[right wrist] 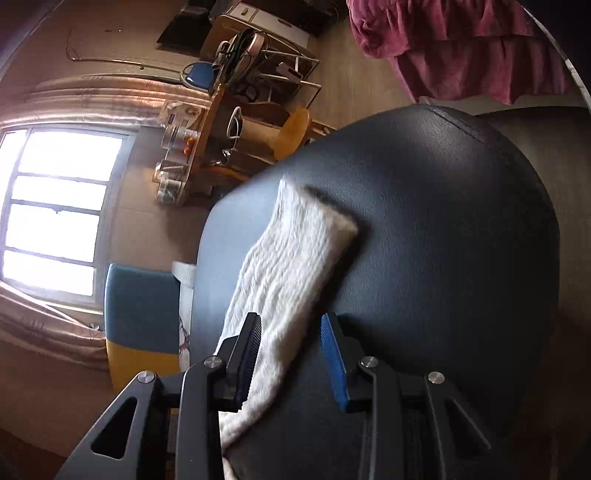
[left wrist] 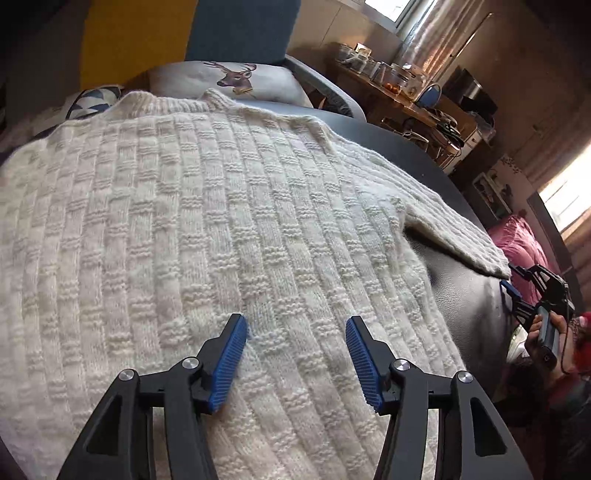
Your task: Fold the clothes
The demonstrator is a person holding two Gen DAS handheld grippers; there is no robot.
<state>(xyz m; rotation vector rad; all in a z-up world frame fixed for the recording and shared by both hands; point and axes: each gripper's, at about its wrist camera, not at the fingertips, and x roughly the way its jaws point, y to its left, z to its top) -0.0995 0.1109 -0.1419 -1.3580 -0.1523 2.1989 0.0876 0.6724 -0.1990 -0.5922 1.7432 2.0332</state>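
Observation:
A cream knitted sweater (left wrist: 207,229) lies spread flat on a dark leather seat (left wrist: 461,280), collar at the far end. My left gripper (left wrist: 295,328) hovers open just above its lower body, blue pads apart with nothing between them. One sleeve (left wrist: 454,229) stretches to the right over the seat edge. My right gripper (left wrist: 511,288), held by a hand (left wrist: 535,328), sits at the sleeve's cuff. In the right wrist view the sleeve (right wrist: 291,266) runs away from me across the seat (right wrist: 443,229), and the right gripper (right wrist: 291,325) is open, its jaws straddling the sleeve.
A deer-print cushion (left wrist: 236,81) and a patterned cushion (left wrist: 88,101) lie behind the collar, before a blue and yellow backrest (left wrist: 240,29). A cluttered wooden table (left wrist: 399,96) stands to the right. Pink fabric (right wrist: 461,48) hangs beyond the seat. A bright window (right wrist: 55,210) is nearby.

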